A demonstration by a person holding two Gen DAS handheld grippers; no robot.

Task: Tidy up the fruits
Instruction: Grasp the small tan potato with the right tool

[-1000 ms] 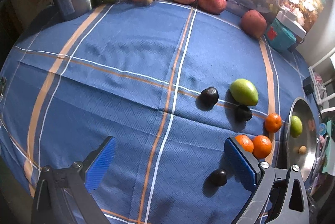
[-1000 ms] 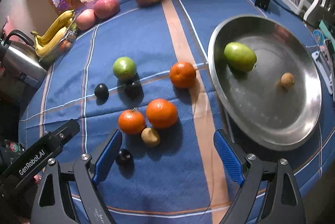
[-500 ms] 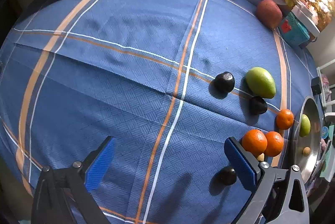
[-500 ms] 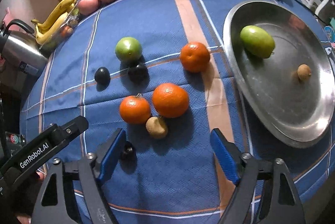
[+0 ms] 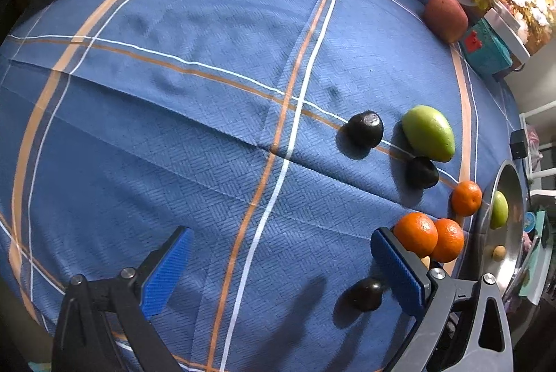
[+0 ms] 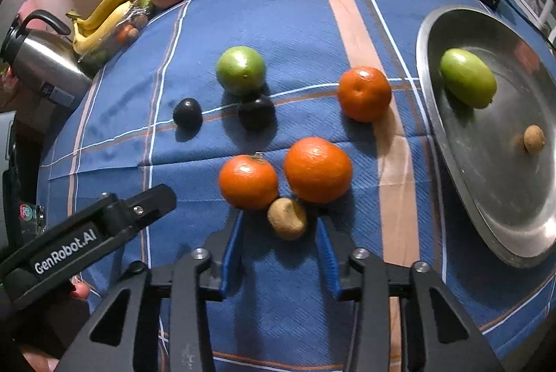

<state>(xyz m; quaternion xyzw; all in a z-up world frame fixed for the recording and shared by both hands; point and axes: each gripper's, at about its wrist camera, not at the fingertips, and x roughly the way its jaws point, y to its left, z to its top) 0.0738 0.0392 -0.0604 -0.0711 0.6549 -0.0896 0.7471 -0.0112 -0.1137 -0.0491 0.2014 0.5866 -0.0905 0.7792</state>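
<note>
- White "GenRobot.AI" lettering on black left gripper (image 6: 104, 233); jaws spread wide, nothing between.
- Right gripper (image 6: 281, 233): jaws just been closing, straddling small brown fruit (image 6: 287, 218), pads not yet pressing.
- Beside it, two oranges (image 6: 248, 180) on blue cloth (image 6: 278, 7).
- Steel dish (image 6: 451, 142) holding green fruit (image 6: 467, 77).

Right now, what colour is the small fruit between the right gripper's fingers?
Tan-brown, like the small fruit on the tray. The small fruit shows best in the right wrist view.
</note>
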